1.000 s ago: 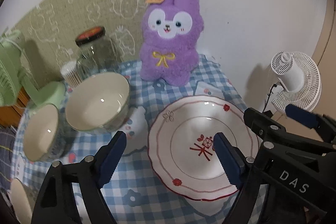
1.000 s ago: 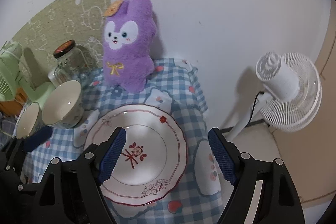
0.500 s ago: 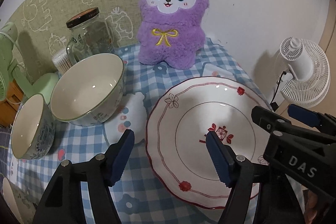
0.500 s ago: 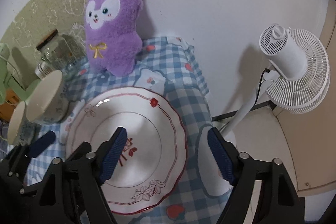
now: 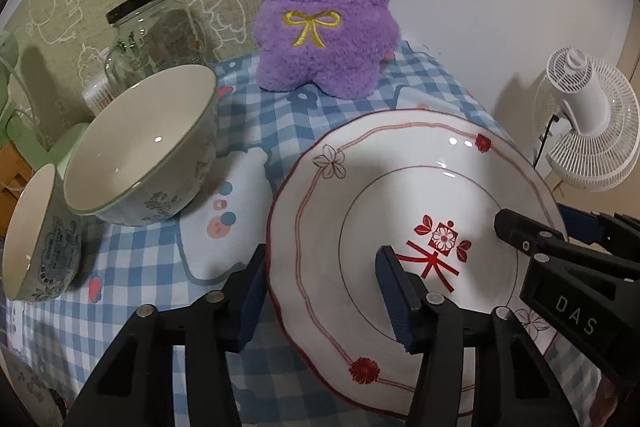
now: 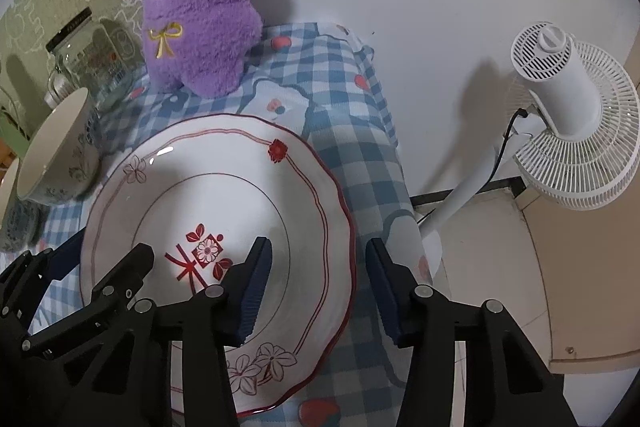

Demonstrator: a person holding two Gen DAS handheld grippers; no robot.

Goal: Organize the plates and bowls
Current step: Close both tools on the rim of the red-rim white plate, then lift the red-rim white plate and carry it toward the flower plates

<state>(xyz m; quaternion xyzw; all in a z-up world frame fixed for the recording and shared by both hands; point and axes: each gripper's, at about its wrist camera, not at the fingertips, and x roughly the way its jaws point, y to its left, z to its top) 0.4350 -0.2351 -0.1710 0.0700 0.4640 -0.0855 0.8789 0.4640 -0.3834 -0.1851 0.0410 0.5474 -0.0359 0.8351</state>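
We are early in the job, by our reckoning: nothing is stacked yet. At nine o'clock in the left wrist view the small blue-patterned bowl [image 5: 30, 235] sits touching the larger bowl [image 5: 140, 143] at ten o'clock, both upright on the checked tablecloth [image 5: 280, 115]. The scalloped plate [image 5: 360, 187] lies right of centre, flat on the cloth.

Our left gripper [image 5: 320, 291] straddles the plate's seven o'clock rim, one finger outside, one over the well; its jaws are closing with the rim between them, and the pads do not yet press on it. Our right gripper [image 6: 316, 291] straddles the opposite rim, at three o'clock in its own view, jaws likewise closing, not yet pinching. Lifting the plate and nesting the bowls remain.

Beyond, the glass jar [image 5: 156, 31] and purple plush [image 5: 324, 23] stand at eleven and twelve, the white fan [image 6: 572, 131] at two. The small bowl is cut by the frame; whether the plate's underside touches either outer finger we cannot tell.
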